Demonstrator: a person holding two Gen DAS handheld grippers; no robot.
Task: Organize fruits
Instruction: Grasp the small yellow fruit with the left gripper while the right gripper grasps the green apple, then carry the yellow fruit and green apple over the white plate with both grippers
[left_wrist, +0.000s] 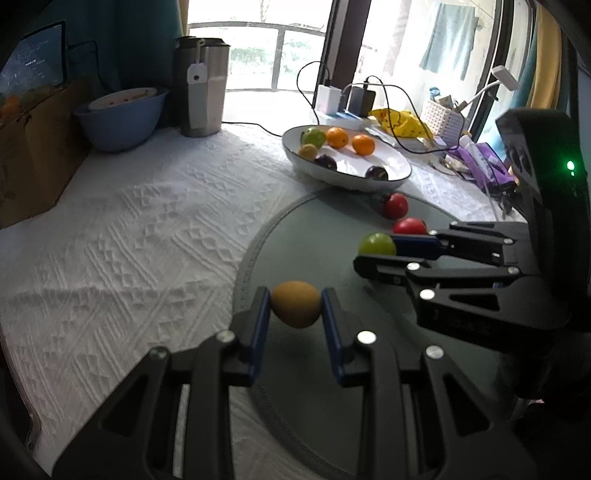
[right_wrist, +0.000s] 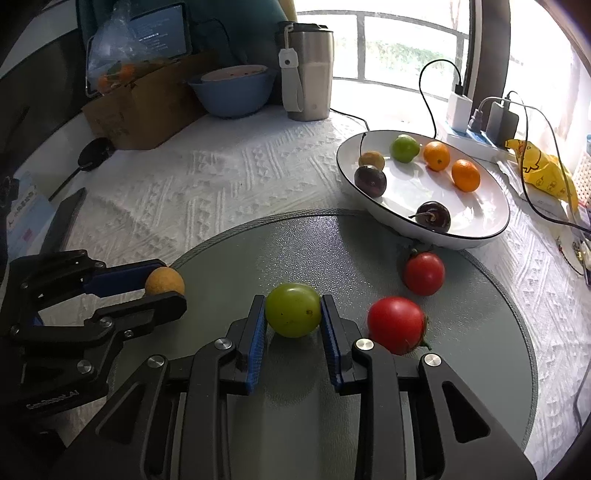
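The left tool (left_wrist: 296, 308) is closed narrowly on a tan, egg-shaped fruit (left_wrist: 296, 303), its long axis lying across between the blue pads. The right tool (right_wrist: 293, 314) has its pads pressed to both sides of a green fruit (right_wrist: 293, 309) on the round grey mat (right_wrist: 480, 332), with two red tomatoes (right_wrist: 396, 324) just beside it. Behind, a white plate (right_wrist: 476, 229) holds other fruits on the white-clothed table (right_wrist: 207, 177) by a window.

No text is legible anywhere. The tablet (right_wrist: 160, 31) behind the blue bowl (right_wrist: 231, 92) shows lines of writing, too small to read.
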